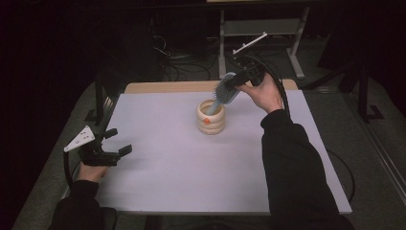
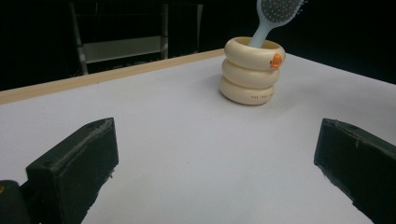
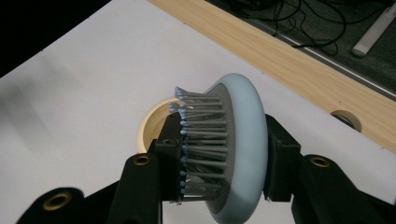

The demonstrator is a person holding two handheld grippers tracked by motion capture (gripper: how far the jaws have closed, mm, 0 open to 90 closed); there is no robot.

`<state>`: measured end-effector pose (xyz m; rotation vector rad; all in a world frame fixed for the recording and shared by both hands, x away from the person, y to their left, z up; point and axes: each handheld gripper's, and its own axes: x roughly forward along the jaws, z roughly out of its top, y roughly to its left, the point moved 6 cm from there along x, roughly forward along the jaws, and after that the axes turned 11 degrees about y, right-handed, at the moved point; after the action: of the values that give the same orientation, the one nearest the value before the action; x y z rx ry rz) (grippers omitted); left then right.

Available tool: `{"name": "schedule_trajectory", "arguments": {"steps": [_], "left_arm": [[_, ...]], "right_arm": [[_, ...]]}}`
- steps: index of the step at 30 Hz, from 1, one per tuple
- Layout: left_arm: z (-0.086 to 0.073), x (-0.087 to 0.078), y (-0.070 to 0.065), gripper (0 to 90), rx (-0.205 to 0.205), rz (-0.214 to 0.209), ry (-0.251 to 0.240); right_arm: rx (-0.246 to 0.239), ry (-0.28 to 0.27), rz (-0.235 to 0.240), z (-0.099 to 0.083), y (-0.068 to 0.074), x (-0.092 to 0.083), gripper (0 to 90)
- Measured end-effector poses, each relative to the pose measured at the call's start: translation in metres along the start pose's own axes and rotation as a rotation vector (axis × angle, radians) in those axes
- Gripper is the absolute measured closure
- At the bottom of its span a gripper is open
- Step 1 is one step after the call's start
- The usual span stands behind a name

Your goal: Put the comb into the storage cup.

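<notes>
High view footage showed the right gripper (image 1: 238,82) clamped on the head of a pale blue hairbrush (image 1: 226,90), one jaw pressed into the bristles and the other against the smooth back, as the right gripper view confirmed. The brush stood tilted with its handle down inside a cream ringed holder (image 1: 210,118) that sat on the white table (image 1: 158,163) toward the far edge, near the middle. Well apart, at the near left corner, the left gripper (image 1: 119,142) hovered just above the tabletop with its jaws spread wide and nothing between them, pointed toward the holder (image 2: 251,70) in the left gripper view.
</notes>
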<state>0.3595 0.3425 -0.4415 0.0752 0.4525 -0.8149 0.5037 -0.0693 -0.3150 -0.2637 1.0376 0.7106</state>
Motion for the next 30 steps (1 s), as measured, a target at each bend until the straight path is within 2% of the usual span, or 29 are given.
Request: {"name": "schedule_trajectory", "arguments": {"steps": [10,15,19,24,26,28,30], "left_arm": [[-0.005,-0.003,0.005,0.0,-0.020,0.020,-0.006],[-0.006,0.001,0.004,0.0,-0.009,0.012,0.014],[-0.006,0.001,0.002,0.0,-0.001,0.014,0.016],[-0.006,0.001,0.002,0.0,0.001,0.014,0.017],[-0.006,0.001,0.001,0.0,0.003,0.014,0.014],[-0.006,0.001,0.001,0.0,0.004,0.011,0.014],[-0.006,0.002,0.000,0.0,0.006,0.012,0.019]], "right_arm": [[0.008,0.020,0.013,0.001,0.001,0.019,56.9],[0.012,0.025,0.023,-0.002,0.000,0.027,56.5],[0.037,0.013,0.036,-0.003,-0.002,0.027,54.9],[0.071,0.012,0.054,-0.005,-0.004,0.029,47.3],[0.090,0.004,0.085,-0.005,-0.005,0.029,44.9],[0.086,-0.004,0.109,-0.005,-0.005,0.028,43.1],[0.090,-0.007,0.115,-0.006,-0.004,0.029,35.9]]}}
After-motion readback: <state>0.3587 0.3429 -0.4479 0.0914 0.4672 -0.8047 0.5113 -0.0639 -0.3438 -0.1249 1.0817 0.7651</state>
